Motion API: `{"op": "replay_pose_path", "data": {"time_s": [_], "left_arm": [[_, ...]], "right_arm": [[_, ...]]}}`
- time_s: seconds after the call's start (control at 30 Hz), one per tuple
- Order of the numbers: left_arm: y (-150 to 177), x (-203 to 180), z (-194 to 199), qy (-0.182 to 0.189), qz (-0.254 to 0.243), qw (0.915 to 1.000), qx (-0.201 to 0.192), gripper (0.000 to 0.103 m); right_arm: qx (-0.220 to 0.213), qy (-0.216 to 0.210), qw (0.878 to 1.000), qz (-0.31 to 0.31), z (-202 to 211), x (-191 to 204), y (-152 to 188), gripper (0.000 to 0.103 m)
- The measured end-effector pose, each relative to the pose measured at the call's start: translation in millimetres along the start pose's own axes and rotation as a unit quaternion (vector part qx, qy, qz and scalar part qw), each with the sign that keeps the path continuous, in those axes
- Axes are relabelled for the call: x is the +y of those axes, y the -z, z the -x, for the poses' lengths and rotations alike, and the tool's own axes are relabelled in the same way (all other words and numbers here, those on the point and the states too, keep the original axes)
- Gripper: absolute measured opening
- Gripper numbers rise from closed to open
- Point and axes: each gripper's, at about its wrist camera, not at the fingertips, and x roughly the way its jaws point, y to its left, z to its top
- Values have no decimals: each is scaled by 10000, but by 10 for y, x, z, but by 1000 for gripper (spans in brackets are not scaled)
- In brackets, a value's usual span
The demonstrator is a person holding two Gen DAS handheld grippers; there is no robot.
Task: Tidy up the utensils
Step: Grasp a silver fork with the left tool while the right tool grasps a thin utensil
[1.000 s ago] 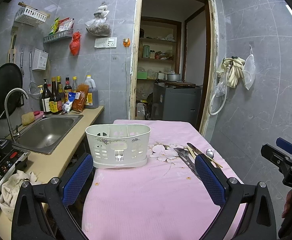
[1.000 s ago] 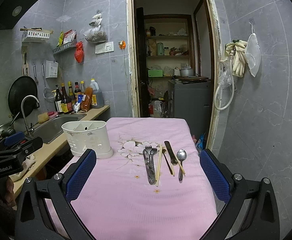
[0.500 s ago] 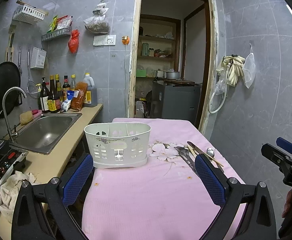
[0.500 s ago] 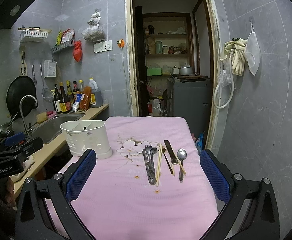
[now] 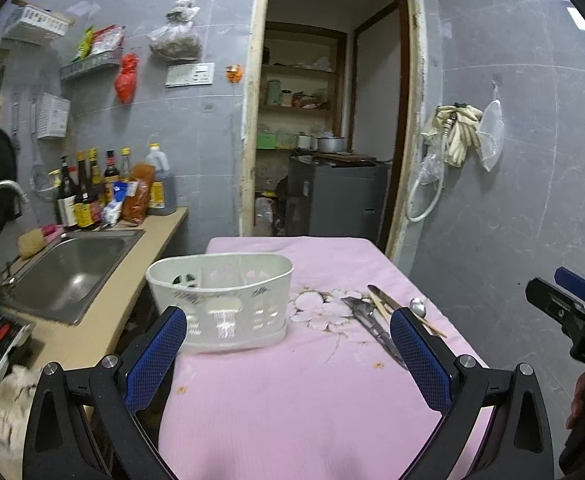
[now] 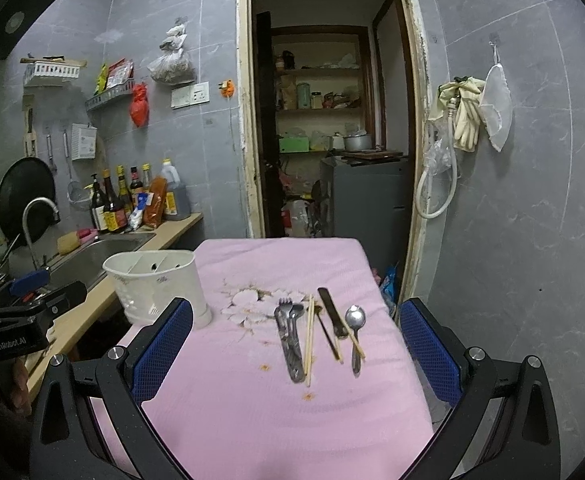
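Observation:
A white plastic utensil caddy [image 5: 228,300] stands on the left side of the pink-clothed table [image 5: 292,396]; it also shows in the right wrist view [image 6: 160,284]. Utensils lie in a row on the right: forks [image 6: 288,336], chopsticks [image 6: 309,336], a dark knife [image 6: 332,312] and a spoon [image 6: 355,324]; they also show in the left wrist view [image 5: 372,316]. My left gripper [image 5: 288,344] is open and empty, facing the caddy. My right gripper [image 6: 296,344] is open and empty above the near table, facing the utensils.
A counter with a steel sink [image 5: 72,268], a tap and bottles [image 5: 92,196] runs along the left. An open doorway [image 6: 324,140] with shelves lies behind the table. A grey tiled wall [image 6: 512,220] stands close on the right.
Both grippers have moved slightly nearer the table and tilted; the caddy and utensils look closer. Nothing was grasped or moved.

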Motion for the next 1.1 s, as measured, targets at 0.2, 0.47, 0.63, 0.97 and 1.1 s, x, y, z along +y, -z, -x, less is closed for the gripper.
{"op": "replay_pose_path", "data": {"time_s": [0.2, 0.47, 0.63, 0.97, 1.1], "left_arm": [[-208, -3, -287, 396, -147, 9991, -46, 102], [-361, -181, -758, 1020, -108, 9946, 148, 102], [-362, -419, -1049, 1437, -21, 9889, 373, 102], [-189, -739, -1761, 1264, 331, 9853, 1102, 94], [-67, -805, -2065, 943, 520, 9834, 1463, 90]], "right_arm": [[-97, 310, 9993, -159, -154, -22, -194, 102], [-24, 248, 9989, -407, -423, -251, -391, 102], [145, 242, 9992, -273, -662, -427, -456, 102], [909, 105, 9956, -218, -1516, -919, -339, 102], [1229, -266, 9917, -255, -1909, -1085, -193, 101]]}}
